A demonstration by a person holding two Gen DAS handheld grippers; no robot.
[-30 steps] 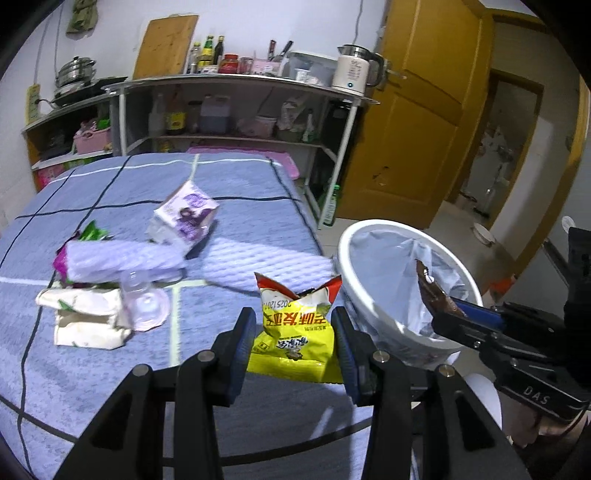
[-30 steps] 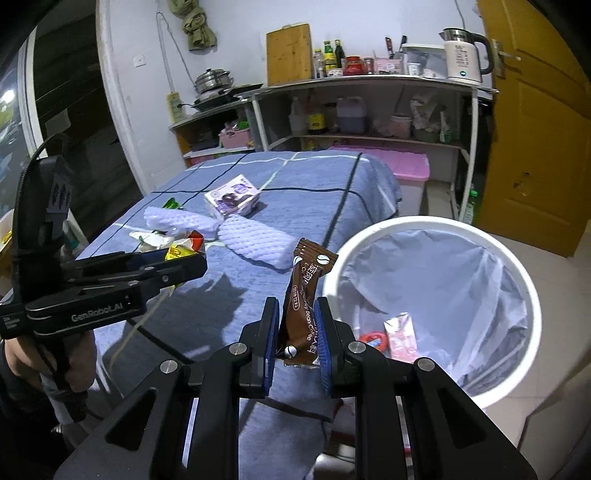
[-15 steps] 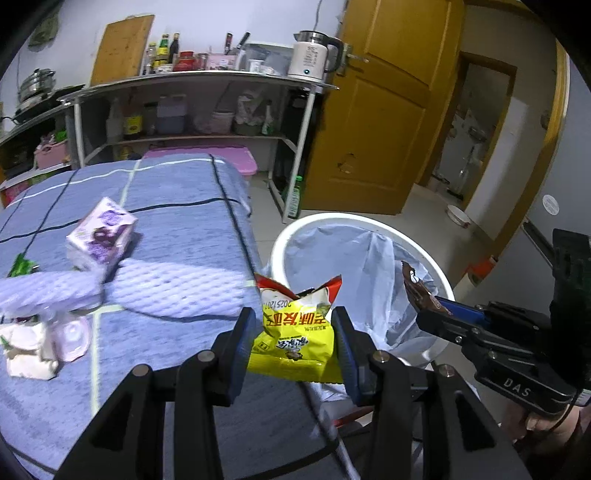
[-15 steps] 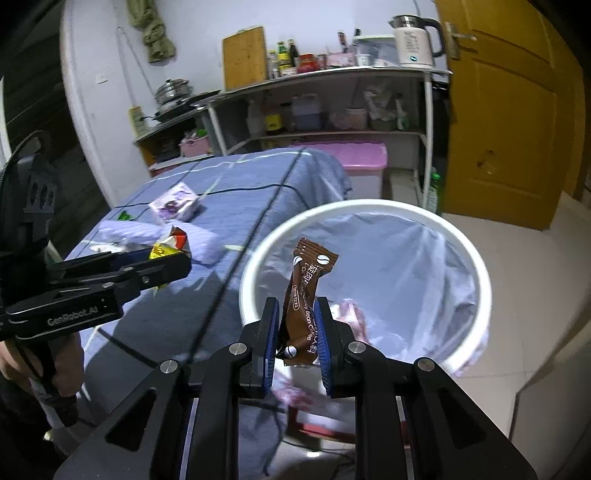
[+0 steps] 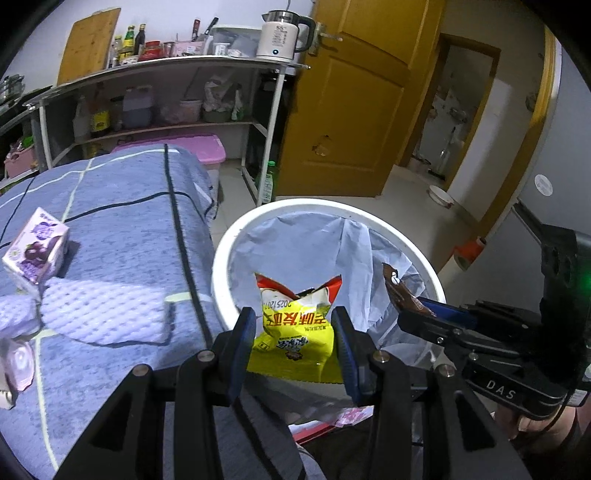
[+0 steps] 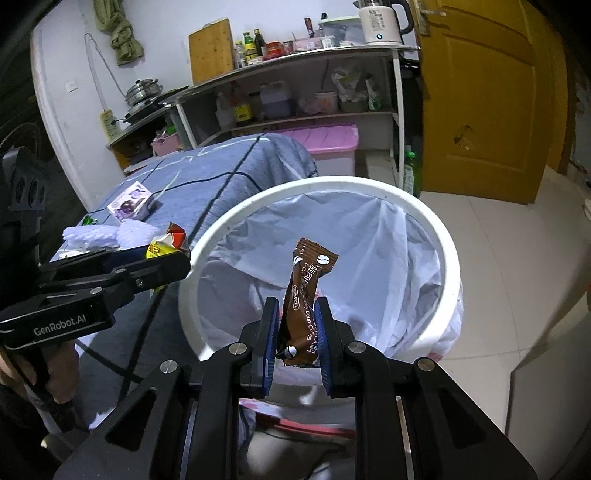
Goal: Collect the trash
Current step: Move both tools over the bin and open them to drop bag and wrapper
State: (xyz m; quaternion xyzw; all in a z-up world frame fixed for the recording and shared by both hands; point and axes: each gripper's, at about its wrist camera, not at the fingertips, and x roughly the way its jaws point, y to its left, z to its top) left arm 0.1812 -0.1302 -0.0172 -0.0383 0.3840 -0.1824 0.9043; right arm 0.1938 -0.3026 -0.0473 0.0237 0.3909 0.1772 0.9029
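Tabletop: blue checked cloth, its edge touching the left side of the bin; trash not yet collected lies on it.
Bin: white, round, lined with a pale bag; a few scraps show at the bottom. Both pairs of tongs hang over its near rim.
Left tongs: clenched on a yellow snack bag, which is held upright above the bin's near-left rim, partly over the opening.
Right tongs: clenched on a brown wrapper, pinched at its lower end, standing upright over the bin's opening.
Step in hand: by the look of it, both pieces are poised for dropping into the bin.
Risk: the snack bag sits close to the rim; let go from there, it could catch the edge and slide down between bin and tabletop. The light wrapper could cling to a pad or flutter wide. The two tools are near each other and might knock together.
Left on the tabletop: a purple carton, foam netting, other scraps farther from the bin.
In the way: nothing blocks the bin's opening.
Beyond the bin: shelves with bottles, a kettle, a yellow door.
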